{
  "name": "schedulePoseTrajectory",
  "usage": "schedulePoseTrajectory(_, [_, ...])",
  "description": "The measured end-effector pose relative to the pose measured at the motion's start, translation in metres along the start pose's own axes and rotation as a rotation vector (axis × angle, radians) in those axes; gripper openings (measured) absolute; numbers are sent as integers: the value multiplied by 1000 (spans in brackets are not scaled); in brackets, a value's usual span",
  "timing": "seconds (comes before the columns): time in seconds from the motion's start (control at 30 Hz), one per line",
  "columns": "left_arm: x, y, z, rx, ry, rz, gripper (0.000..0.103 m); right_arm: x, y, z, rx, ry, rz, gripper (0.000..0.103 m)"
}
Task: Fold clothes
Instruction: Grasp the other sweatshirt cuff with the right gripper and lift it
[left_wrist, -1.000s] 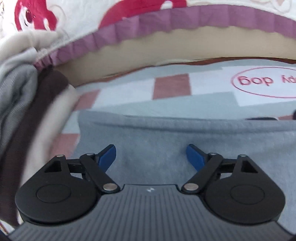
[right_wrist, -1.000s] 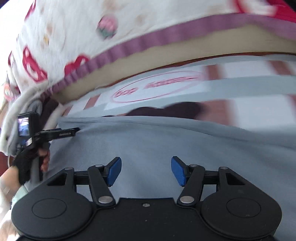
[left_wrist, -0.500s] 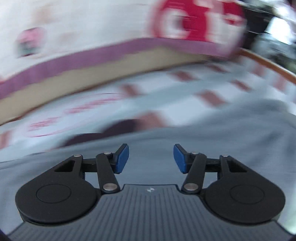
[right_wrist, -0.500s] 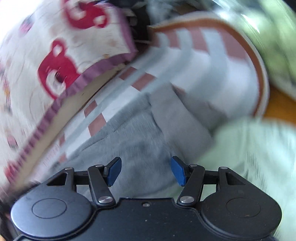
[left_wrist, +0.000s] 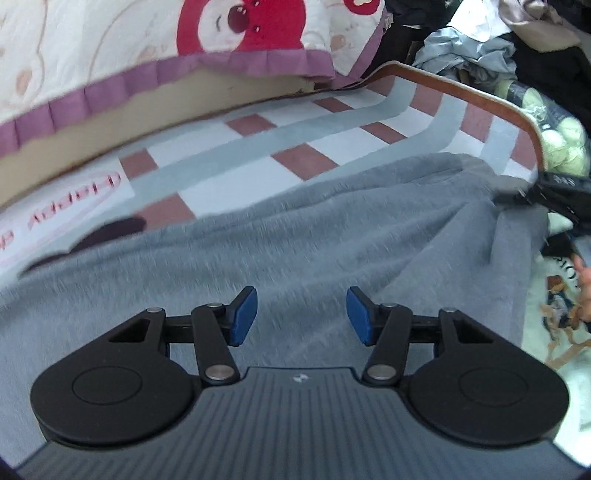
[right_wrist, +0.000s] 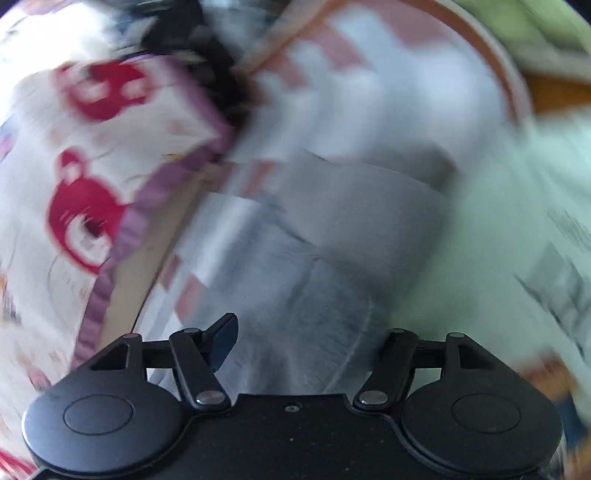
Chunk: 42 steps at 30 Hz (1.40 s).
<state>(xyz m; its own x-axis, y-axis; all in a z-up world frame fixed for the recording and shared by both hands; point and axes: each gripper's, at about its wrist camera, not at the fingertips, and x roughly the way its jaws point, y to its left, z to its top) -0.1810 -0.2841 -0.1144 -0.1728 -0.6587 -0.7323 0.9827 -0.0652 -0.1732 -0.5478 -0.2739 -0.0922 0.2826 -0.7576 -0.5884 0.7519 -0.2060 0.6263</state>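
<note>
L gripper (left_wrist: 301, 315) wide open, nothing between its blue pads, low over the grey garment (left_wrist: 295, 243), which spreads ahead and to both sides on the checked bed sheet (left_wrist: 288, 129). Bear-print quilt (left_wrist: 110, 55) well ahead. R gripper (right_wrist: 301, 341) also spread wide, holding nothing; grey cloth lies ahead of it, view badly blurred. Pale green fabric (right_wrist: 517, 206) to its right.
</note>
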Motion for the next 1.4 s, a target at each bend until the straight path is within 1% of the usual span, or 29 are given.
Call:
schedulePoseTrajectory(0.07, [0, 2, -5, -2, 9, -38, 53, 1, 24, 6, -170, -56, 26, 18])
schedulePoseTrajectory(0.1, [0, 2, -7, 1, 21, -44, 53, -2, 40, 7, -287, -97, 45, 18])
schedulePoseTrajectory(0.17, [1, 3, -10, 9, 43, -54, 53, -26, 81, 0, -621, -227, 111, 15])
schedulePoseTrajectory(0.2, [1, 3, -12, 12, 55, -59, 53, -40, 92, -3, -714, -279, 153, 14])
schedulePoseTrajectory(0.27, [1, 3, -15, 20, 78, -69, 53, -54, 96, 0, -766, -325, 168, 14])
schedulePoseTrajectory(0.33, [2, 4, -19, 27, 100, -79, 53, -42, 78, 5, -732, -279, 91, 19])
schedulePoseTrajectory(0.37, [2, 4, -21, 31, 112, -85, 56, -26, 63, 9, -666, -216, 24, 32])
schedulePoseTrajectory(0.4, [3, 4, -22, 34, 123, -90, 56, -10, 46, 14, -584, -143, -47, 39])
schedulePoseTrajectory(0.43, [5, 4, -24, 45, 141, -70, 56, 3, 27, 19, -459, -56, -119, 40])
schedulePoseTrajectory(0.47, [9, 3, -27, 66, 157, -30, 56, 12, 7, 23, -310, 10, -157, 44])
schedulePoseTrajectory(0.5, [9, 1, -28, 82, 153, -19, 56, 14, -9, 26, -181, 36, -144, 48])
schedulePoseTrajectory(0.57, [5, -1, -29, 79, 137, -49, 56, 12, -28, 31, -20, 38, -76, 52])
schedulePoseTrajectory(0.6, [3, -1, -29, 74, 129, -69, 54, 12, -26, 32, -35, 30, -79, 59])
schedulePoseTrajectory(0.7, [0, -6, -29, 44, 116, -172, 54, 20, -11, 34, -161, -9, -129, 72])
schedulePoseTrajectory(0.73, [0, -9, -29, 44, 116, -200, 54, 26, -9, 34, -188, -22, -150, 73])
schedulePoseTrajectory(0.77, [0, -15, -29, 66, 116, -201, 55, 34, -8, 34, -206, -30, -171, 74])
schedulePoseTrajectory(0.8, [-1, -21, -29, 94, 110, -183, 56, 38, -7, 33, -227, -46, -180, 68])
schedulePoseTrajectory(0.83, [-2, -25, -29, 114, 102, -169, 56, 31, -5, 30, -268, -85, -164, 56])
schedulePoseTrajectory(0.87, [-4, -25, -29, 109, 88, -163, 56, 23, 2, 26, -351, -133, -153, 34])
schedulePoseTrajectory(0.9, [-8, -23, -27, 88, 69, -159, 56, 19, 17, 17, -481, -176, -155, 29])
schedulePoseTrajectory(0.97, [-14, -14, -23, 27, 27, -148, 56, 7, 55, -17, -830, -277, -144, 27])
schedulePoseTrajectory(1.03, [-21, -1, -16, -54, -27, -124, 57, -8, 82, -60, -1162, -348, -84, 27])
schedulePoseTrajectory(1.07, [-24, 7, -11, -98, -52, -118, 57, -15, 92, -80, -1290, -358, -33, 27])
schedulePoseTrajectory(1.1, [-28, 14, -6, -149, -82, -122, 58, -22, 98, -96, -1361, -334, 38, 27])
schedulePoseTrajectory(1.17, [-33, 28, 5, -253, -132, -160, 61, -31, 107, -122, -1437, -254, 158, 26])
schedulePoseTrajectory(1.23, [-34, 39, 11, -350, -159, -202, 63, -31, 109, -140, -1430, -140, 210, 26])
schedulePoseTrajectory(1.3, [-32, 46, 14, -448, -179, -201, 63, -28, 106, -157, -1416, -48, 229, 27])
schedulePoseTrajectory(1.37, [-30, 50, 11, -530, -196, -222, 64, -27, 103, -171, -1422, -27, 213, 27])
schedulePoseTrajectory(1.4, [-26, 49, 10, -535, -182, -234, 64, -28, 104, -170, -1406, -24, 200, 29])
